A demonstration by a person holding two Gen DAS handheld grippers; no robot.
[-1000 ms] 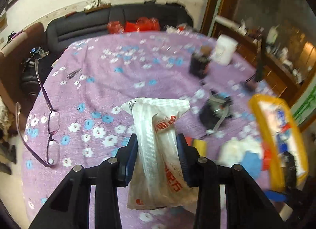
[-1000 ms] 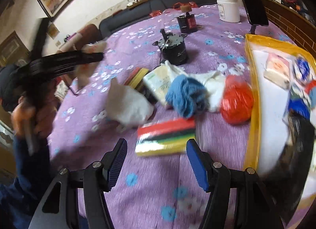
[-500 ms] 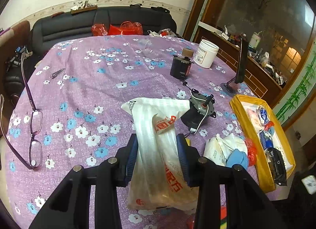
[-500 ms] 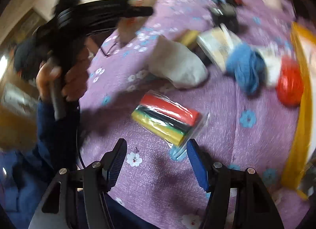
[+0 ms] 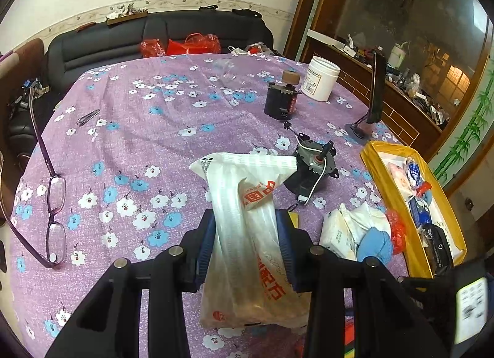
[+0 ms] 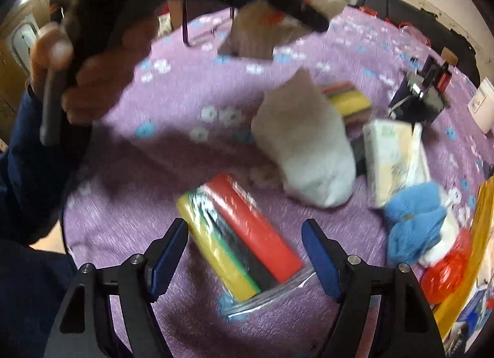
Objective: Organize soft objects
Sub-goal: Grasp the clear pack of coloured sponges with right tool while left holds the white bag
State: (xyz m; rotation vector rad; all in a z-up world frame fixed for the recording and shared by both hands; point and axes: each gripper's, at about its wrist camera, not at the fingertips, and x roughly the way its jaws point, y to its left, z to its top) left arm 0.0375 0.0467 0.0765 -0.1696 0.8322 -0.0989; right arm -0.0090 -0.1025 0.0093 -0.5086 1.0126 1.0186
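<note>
Purple flowered cloth point(image 5: 173, 129) covers a round table, and its far and left stretches lie mostly bare, with one pair of purple glasses point(image 5: 52, 203) near the left rim. Along the right edge sits one yellow tray point(image 5: 370, 160) already holding several small items. Just left of it crowd one tissue pack point(image 5: 335, 231), one blue knitted piece point(image 5: 375, 243) and one red plastic wad point(image 5: 396, 231). Two dark motors point(image 5: 311, 169) and one white tub point(image 5: 321, 78) stand farther back.

The left gripper point(image 5: 245, 250) is clamped on a white printed plastic bag point(image 5: 247, 234), held above the cloth. The right gripper point(image 6: 244, 253) points down with its jaws opening, straddling one clear pack of red, black, green and yellow rolls point(image 6: 244, 243) near the table's near edge; the pads do not touch it. One white sock point(image 6: 305, 154) lies just beyond.
</note>
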